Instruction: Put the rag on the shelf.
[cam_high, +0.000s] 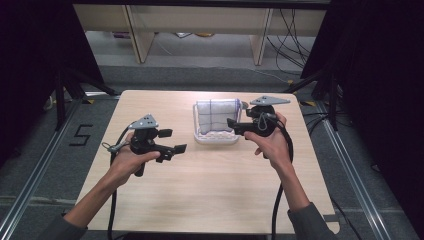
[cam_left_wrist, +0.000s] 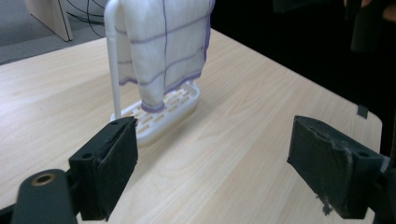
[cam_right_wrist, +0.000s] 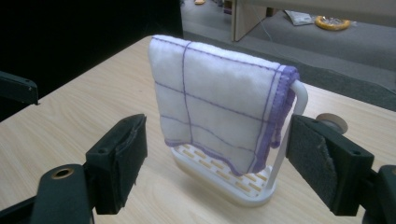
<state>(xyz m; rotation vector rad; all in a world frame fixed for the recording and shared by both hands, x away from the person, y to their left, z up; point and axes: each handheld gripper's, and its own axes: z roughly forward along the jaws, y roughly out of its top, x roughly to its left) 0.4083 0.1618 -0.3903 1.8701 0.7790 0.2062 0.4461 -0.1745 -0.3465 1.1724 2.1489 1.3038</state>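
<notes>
In the left gripper view, the top of the white cloth (cam_left_wrist: 161, 51) and the rack's upright post (cam_left_wrist: 113, 56) are cut off by the upper edge. The cloth hides the rack's crossbar. In the high view, the right gripper (cam_high: 235, 125) overlaps the rack's right post. In the right gripper view, the cloth conceals the rack's (cam_right_wrist: 243, 186) far post.

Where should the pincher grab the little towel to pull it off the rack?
Probably the purple-edged bottom corner of the towel, where it hangs free above the white rack. The right gripper already faces that flat side with its jaws wide open, so come straight in from there, clear of the upright post.
</notes>
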